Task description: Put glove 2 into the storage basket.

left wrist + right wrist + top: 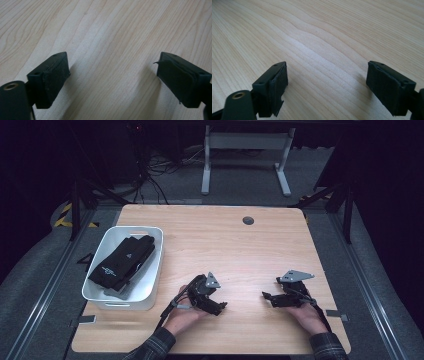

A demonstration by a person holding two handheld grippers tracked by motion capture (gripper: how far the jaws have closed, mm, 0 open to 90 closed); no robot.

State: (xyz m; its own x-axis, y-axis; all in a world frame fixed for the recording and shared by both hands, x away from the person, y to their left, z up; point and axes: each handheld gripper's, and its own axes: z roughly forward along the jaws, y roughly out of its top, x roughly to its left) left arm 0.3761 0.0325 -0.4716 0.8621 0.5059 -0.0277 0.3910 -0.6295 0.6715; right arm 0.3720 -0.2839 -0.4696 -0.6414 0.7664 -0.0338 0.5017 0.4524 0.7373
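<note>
Both hands rest on the wooden worktop point(235, 245), each holding tongs with nothing in them. A white bin point(150, 270) on the worktop holds folded black socks point(122, 260), so the packing step looks finished or paused. The left tongs point(220, 306) lie just beside the bin, jaws wide apart over bare wood. The right tongs point(267, 297) lie well away from the bin, equally spread. Any next move would need a reach back toward the bin.

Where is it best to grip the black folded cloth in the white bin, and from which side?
Probably from above, at the upper end of the black cloth. It lies slanted in the bin, whose walls block a side approach; that end rests highest. The left gripper is nearer and open.
</note>
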